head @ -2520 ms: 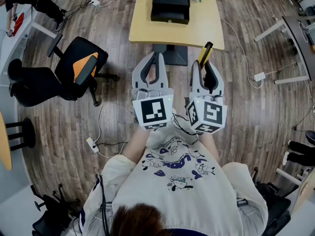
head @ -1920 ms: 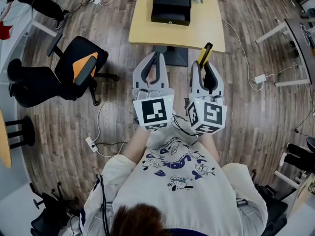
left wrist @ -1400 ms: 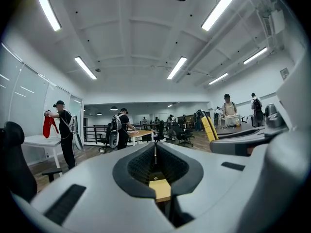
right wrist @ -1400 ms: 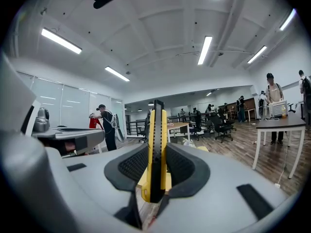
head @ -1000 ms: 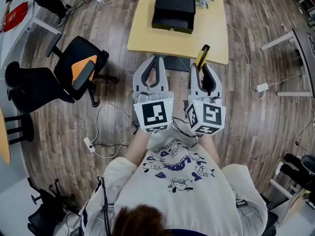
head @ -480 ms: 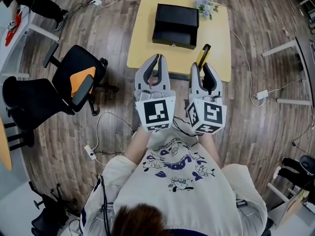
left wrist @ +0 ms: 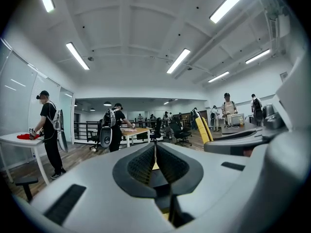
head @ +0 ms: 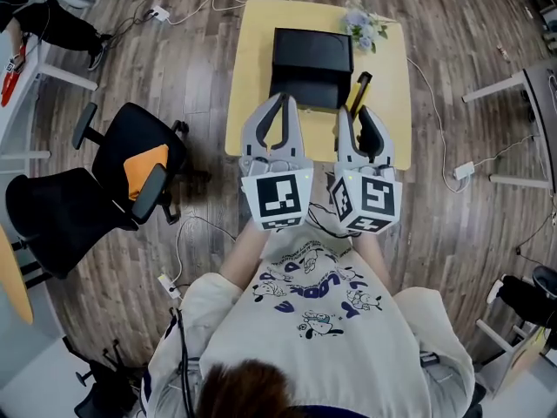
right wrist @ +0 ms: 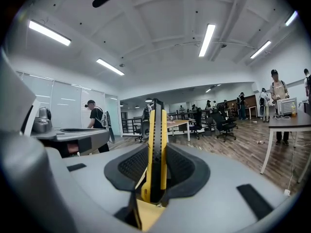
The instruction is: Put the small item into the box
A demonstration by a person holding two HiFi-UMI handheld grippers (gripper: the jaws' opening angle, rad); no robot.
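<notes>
A black box (head: 311, 66) lies open on a small yellow table (head: 252, 77), seen in the head view. My right gripper (head: 357, 116) is shut on a yellow and black utility knife (head: 359, 92), which sticks out forward past the jaws and reaches over the table's near part. In the right gripper view the knife (right wrist: 156, 144) stands upright between the pads of that gripper (right wrist: 155, 152). My left gripper (head: 280, 100) is beside it, its tips over the table's near edge. It (left wrist: 155, 152) is shut with nothing in it.
A bunch of flowers (head: 363, 26) lies at the table's far right corner. A black and orange office chair (head: 130, 159) stands to the left. Cables and a power strip (head: 165, 284) lie on the wooden floor. White desk legs (head: 500, 85) are at the right. People stand in the room beyond.
The table and the box have come nearer: the gripper tips now reach over the table's near edge. Both grippers keep the same pose, and the knife stays in the right one.
</notes>
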